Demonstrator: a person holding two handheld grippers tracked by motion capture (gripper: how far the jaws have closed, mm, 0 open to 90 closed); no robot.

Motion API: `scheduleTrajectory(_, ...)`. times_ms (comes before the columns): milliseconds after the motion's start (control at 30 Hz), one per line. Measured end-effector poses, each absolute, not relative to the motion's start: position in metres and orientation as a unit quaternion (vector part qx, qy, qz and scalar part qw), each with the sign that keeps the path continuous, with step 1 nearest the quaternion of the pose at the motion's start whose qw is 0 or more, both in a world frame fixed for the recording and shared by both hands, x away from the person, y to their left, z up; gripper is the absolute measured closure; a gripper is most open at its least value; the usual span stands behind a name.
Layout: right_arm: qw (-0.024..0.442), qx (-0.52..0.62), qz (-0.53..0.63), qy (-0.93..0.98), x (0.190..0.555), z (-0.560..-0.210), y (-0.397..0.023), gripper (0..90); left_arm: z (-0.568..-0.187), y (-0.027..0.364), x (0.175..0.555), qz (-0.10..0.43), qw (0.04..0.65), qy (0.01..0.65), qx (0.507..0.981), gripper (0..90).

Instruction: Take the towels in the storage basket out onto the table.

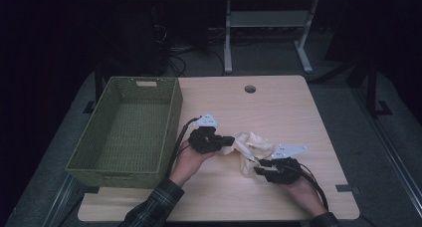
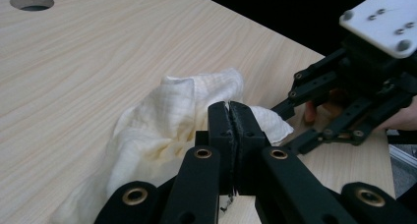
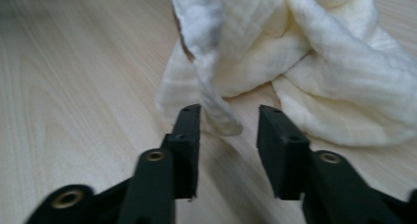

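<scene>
A crumpled cream cloth (image 1: 251, 145) lies on the wooden table (image 1: 278, 107), near its front middle. My left gripper (image 1: 230, 140) comes in from the left and is shut on the cloth's left edge; in the left gripper view the jaws (image 2: 230, 108) meet with a fold of cloth (image 2: 162, 126) pinched between them. My right gripper (image 1: 259, 165) sits at the cloth's lower right. In the right gripper view its jaws (image 3: 228, 111) stand apart, and a hanging strip of the cloth (image 3: 319, 62) droops between them without being pressed.
A green woven basket (image 1: 174, 107) stands empty on the table's left side. A round cable hole (image 1: 250, 89) is near the far edge. Behind the table there is a white desk frame (image 1: 228, 43) and cables on the floor.
</scene>
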State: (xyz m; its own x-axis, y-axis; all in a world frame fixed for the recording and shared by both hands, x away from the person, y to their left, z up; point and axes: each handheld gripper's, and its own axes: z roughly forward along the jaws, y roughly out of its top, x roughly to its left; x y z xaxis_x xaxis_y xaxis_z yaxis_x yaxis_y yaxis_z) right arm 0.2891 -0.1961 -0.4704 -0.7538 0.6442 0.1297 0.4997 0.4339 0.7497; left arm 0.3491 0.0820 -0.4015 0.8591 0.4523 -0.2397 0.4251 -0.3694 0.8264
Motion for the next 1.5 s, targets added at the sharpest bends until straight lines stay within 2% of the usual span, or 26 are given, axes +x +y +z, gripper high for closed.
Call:
scheduleTrajectory(33, 0.085, 0.339, 0.408, 0.843, 0.291, -0.471, -0.196, 74.6, -0.401, 0.082, 0.349, 0.014, 0.496, 0.266, 0.826, 88.6)
scheduleTrajectory(100, 0.079, 0.339, 0.41, 0.843, 0.292, -0.471, -0.196, 83.4, -0.4, 0.083, 0.349, 0.012, 0.498, 0.266, 0.825, 88.6)
scheduleTrajectory(167, 0.082, 0.338, 0.41, 0.843, 0.293, -0.469, -0.198, 86.4, -0.4, 0.084, 0.349, 0.006, 0.498, 0.266, 0.825, 88.6)
scheduleTrajectory(633, 0.163, 0.366, 0.443, 0.802, 0.291, -0.416, -0.261, 87.5, -0.403, 0.065, 0.338, -0.042, 0.501, 0.243, 0.83, 88.6)
scheduleTrajectory(767, 0.158, 0.362, 0.44, 0.806, 0.281, -0.414, -0.267, 87.4, -0.41, 0.055, 0.328, -0.055, 0.486, 0.232, 0.841, 88.5)
scheduleTrajectory(1067, 0.11, 0.355, 0.409, 0.833, 0.249, -0.442, -0.264, 86.9, -0.441, 0.05, 0.298, -0.097, 0.442, 0.227, 0.863, 88.2)
scheduleTrajectory(1133, 0.099, 0.354, 0.403, 0.838, 0.244, -0.448, -0.264, 85.5, -0.446, 0.048, 0.292, -0.097, 0.428, 0.22, 0.871, 86.5)
scheduleTrajectory(1200, 0.095, 0.353, 0.397, 0.842, 0.241, -0.452, -0.263, 79.2, -0.447, 0.048, 0.29, -0.083, 0.422, 0.216, 0.877, 77.8)
scheduleTrajectory(1333, 0.095, 0.355, 0.408, 0.836, 0.242, -0.447, -0.266, 66.6, -0.436, 0.057, 0.298, -0.049, 0.436, 0.22, 0.872, 66.4)
scheduleTrajectory(1500, 0.103, 0.354, 0.426, 0.826, 0.25, -0.435, -0.27, 60.0, -0.421, 0.067, 0.316, -0.002, 0.445, 0.236, 0.864, 62.3)
